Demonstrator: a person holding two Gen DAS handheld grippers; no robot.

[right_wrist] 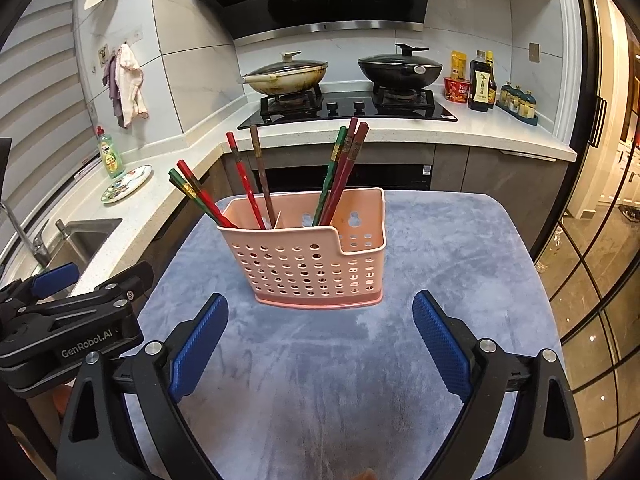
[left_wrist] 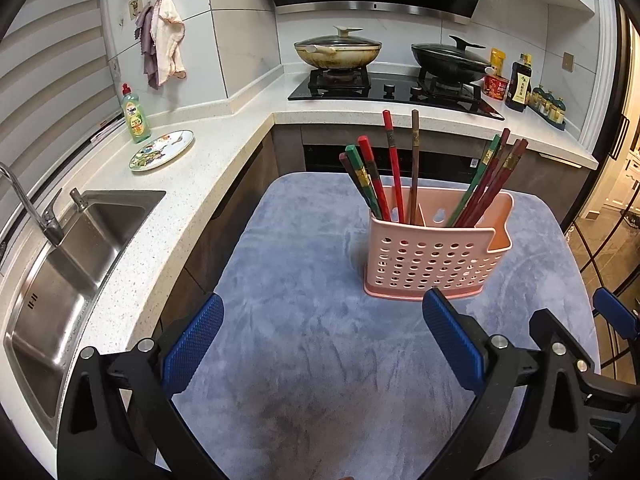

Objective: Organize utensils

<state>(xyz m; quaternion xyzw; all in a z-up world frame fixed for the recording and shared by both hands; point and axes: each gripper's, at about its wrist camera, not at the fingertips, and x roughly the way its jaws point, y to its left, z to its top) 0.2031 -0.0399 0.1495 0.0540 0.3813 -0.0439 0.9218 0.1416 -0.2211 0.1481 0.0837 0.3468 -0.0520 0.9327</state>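
Chopsticks (right_wrist: pixel 256 184) stand in our pink holder (right_wrist: pixel 308 258); both our left tongs (left_wrist: pixel 322 336) and right tongs (right_wrist: pixel 320 338) gape wide, seemingly empty

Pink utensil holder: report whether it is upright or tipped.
Upright. The pink utensil holder stands flat on its base on the grey cloth, with chopsticks leaning out of its open top.

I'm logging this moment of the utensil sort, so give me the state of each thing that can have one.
left gripper: open, empty
right gripper: open, empty
pink holder: upright on the blue cloth
chopsticks: standing tilted in the holder, split across its divider
beige pan: lidded
black wok: lidded
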